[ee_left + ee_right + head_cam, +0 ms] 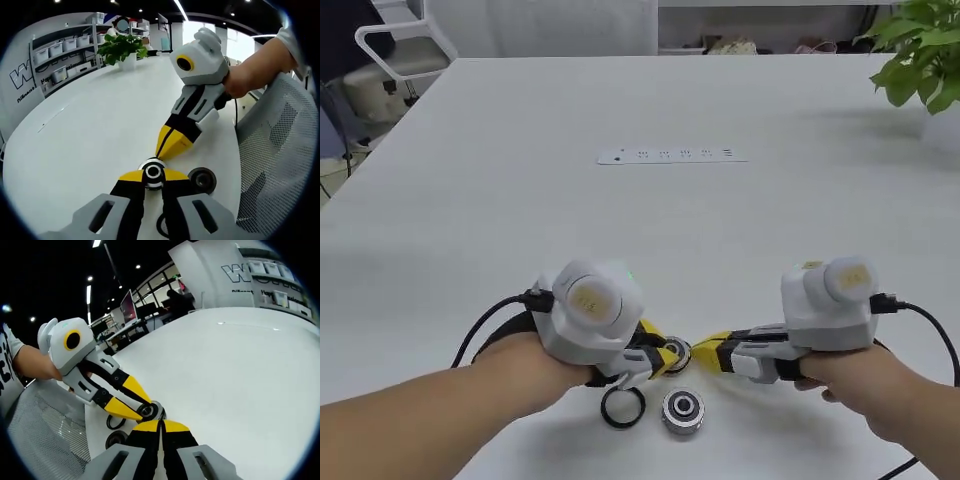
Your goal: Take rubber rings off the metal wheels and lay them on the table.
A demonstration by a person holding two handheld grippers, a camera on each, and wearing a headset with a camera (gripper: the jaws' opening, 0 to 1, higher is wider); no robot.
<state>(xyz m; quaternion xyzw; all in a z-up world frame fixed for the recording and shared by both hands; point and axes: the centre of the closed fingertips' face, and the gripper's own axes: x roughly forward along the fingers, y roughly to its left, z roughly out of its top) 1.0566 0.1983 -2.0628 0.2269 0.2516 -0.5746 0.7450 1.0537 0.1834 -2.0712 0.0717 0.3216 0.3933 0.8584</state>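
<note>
My left gripper (153, 176) is shut on a small metal wheel (153, 171) with a dark band round its rim, held just above the table. In the head view this wheel (673, 352) sits between the two grippers. My right gripper (161, 426) is shut, and its yellow tips (170, 145) touch the held wheel's edge; whether they pinch the rubber I cannot tell. A loose black rubber ring (622, 407) lies on the table below the left gripper (663, 356). Beside it lies a second metal wheel (683, 411).
The white table (640, 220) stretches far ahead, with a power strip (672, 155) at its middle. A potted plant (918, 60) stands at the far right corner. A mesh chair (280, 150) is close to the near edge, by the person's hands.
</note>
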